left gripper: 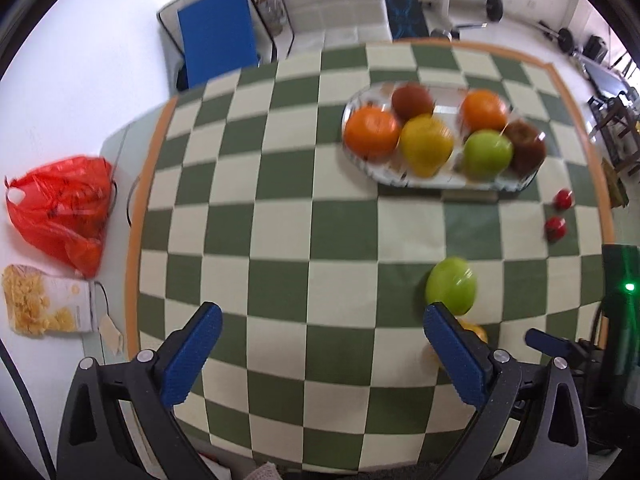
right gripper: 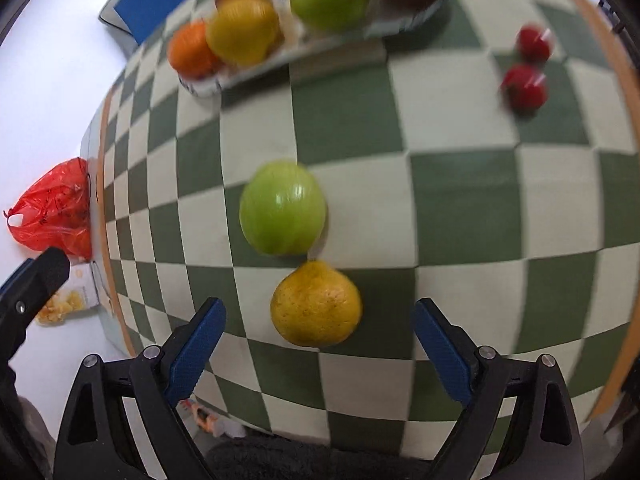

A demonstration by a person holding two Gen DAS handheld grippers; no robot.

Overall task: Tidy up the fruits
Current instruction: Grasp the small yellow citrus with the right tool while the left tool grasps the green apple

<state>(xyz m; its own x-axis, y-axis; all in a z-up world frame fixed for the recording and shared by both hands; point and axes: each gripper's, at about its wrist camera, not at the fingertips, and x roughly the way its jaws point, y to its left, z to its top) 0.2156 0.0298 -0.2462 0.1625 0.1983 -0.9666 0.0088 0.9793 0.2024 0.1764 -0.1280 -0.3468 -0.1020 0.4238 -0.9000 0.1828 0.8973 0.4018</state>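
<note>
A yellow citrus fruit (right gripper: 316,305) lies on the checkered cloth between and just ahead of my right gripper (right gripper: 318,334), which is open. A green apple (right gripper: 283,208) touches it on the far side. Two small red fruits (right gripper: 525,86) sit at the far right. The oval plate (right gripper: 394,24) at the back holds oranges, a yellow fruit, a green apple and dark red fruits. My left gripper (left gripper: 322,342) is open over bare cloth; the loose green apple (left gripper: 451,286) lies just beyond its right finger, which hides most of the yellow citrus (left gripper: 478,332). The plate (left gripper: 440,182) lies farther back.
The green-and-cream checkered cloth (left gripper: 280,220) has an orange border. A red plastic bag (left gripper: 60,208) and a snack packet (left gripper: 44,300) lie off its left edge. A blue-backed chair (left gripper: 218,36) and gym equipment stand beyond the table.
</note>
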